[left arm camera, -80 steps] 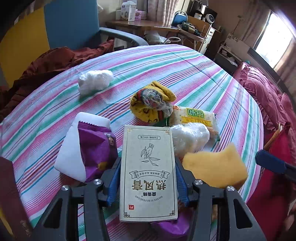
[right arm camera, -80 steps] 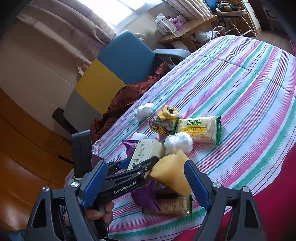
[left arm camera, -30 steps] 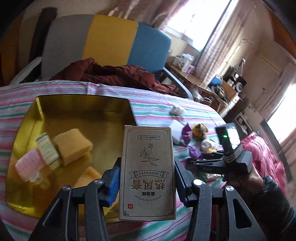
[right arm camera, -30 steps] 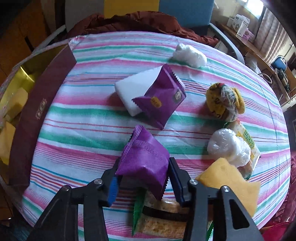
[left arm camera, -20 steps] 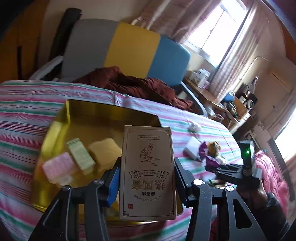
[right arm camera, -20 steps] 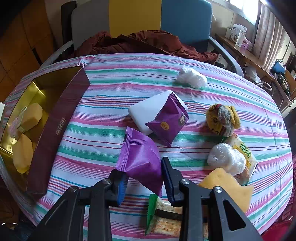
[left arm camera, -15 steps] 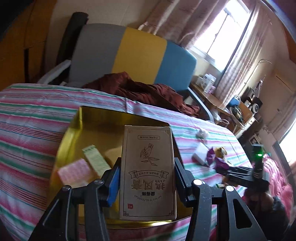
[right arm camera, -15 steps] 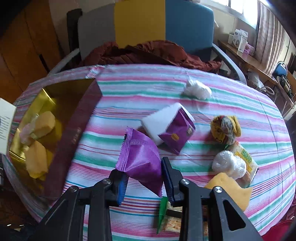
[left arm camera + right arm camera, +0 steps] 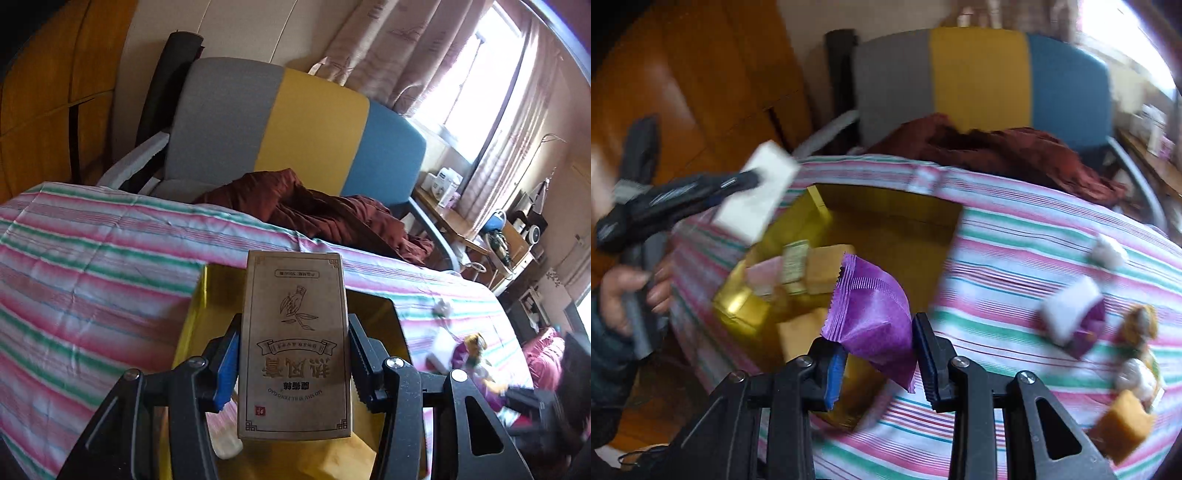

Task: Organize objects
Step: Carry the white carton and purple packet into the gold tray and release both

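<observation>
Nearest the right wrist camera, the right gripper [image 9: 879, 363] has its jaws clamped on a purple packet [image 9: 873, 317], pinched at its lower end so the crinkled top edge stands up between the fingers, held above the near corner of a gold box [image 9: 886, 218]. In the left wrist view the left gripper [image 9: 293, 363] has its jaws pressed against the two long sides of a tan carton [image 9: 294, 345] printed with a hand-and-leaf drawing; the carton stands upright between the fingers and hides most of the box behind it. The box sits open on a striped tablecloth [image 9: 92, 266], and inside it lie yellow sponge-like blocks [image 9: 827, 267], a pink block [image 9: 762, 275] and a small labelled pack [image 9: 794, 264] bunched toward the left wall. To the left in the right wrist view, a hand [image 9: 626, 299] grips the handle of the left gripper, blurred, with the carton's pale side showing. Farther right on the cloth lie a white pack with a purple packet [image 9: 1075, 317], a yellow bundle [image 9: 1141, 321], a white ball [image 9: 1108, 254] and a yellow sponge [image 9: 1123, 428] at the table's near edge. Beyond the table a dark red cloth [image 9: 321, 218] lies on a chair [image 9: 306, 122] with grey, yellow and blue panels.
</observation>
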Demonstrator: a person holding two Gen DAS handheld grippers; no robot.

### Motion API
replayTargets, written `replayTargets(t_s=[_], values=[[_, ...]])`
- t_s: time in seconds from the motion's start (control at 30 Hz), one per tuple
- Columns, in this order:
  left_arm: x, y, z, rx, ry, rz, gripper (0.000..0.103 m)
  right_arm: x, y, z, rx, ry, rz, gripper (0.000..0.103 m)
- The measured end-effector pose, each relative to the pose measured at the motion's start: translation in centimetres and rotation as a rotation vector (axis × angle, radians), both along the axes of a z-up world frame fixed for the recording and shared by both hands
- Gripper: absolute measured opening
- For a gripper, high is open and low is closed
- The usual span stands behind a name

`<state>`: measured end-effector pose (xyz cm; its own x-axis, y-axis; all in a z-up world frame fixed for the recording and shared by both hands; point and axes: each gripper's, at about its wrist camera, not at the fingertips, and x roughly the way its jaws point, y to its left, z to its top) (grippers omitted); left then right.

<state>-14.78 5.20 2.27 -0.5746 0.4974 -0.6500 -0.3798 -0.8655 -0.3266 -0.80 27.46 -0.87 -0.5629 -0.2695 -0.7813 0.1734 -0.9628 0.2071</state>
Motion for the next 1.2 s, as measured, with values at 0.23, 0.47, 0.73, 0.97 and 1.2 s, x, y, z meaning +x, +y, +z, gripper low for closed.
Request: replayTargets(t_s=[0.23, 0.47, 0.73, 0.97, 1.2], values=[[-4.9, 0.6, -1.6, -0.091, -0.016, 0.061, 0.059, -2.9, -6.5, -1.0, -0.078, -0.035, 0.129, 0.034], [-4.0, -2.5, -2.0, -0.075, -0.026, 0.130, 0.074, -4.8, -12.9, -3.5, -0.126, -0.108, 0.285, 0.040], [0.8, -6.8, -2.5, -0.060, -0.014, 0.208, 0.074, -4.5, -12.5, -4.8, -0.170, -0.153, 0.247, 0.061], [5.7, -7.3, -3.7, -0.099, -0.009, 0.211, 0.075, -1.9, -9.8, -3.7, -0.108, -0.092, 0.130, 0.072], [9.2, -5.4, -3.6, -0.142, 0.030, 0.183, 0.079, 0.1, -7.1, -2.4, -0.053, 0.001, 0.016, 0.083]])
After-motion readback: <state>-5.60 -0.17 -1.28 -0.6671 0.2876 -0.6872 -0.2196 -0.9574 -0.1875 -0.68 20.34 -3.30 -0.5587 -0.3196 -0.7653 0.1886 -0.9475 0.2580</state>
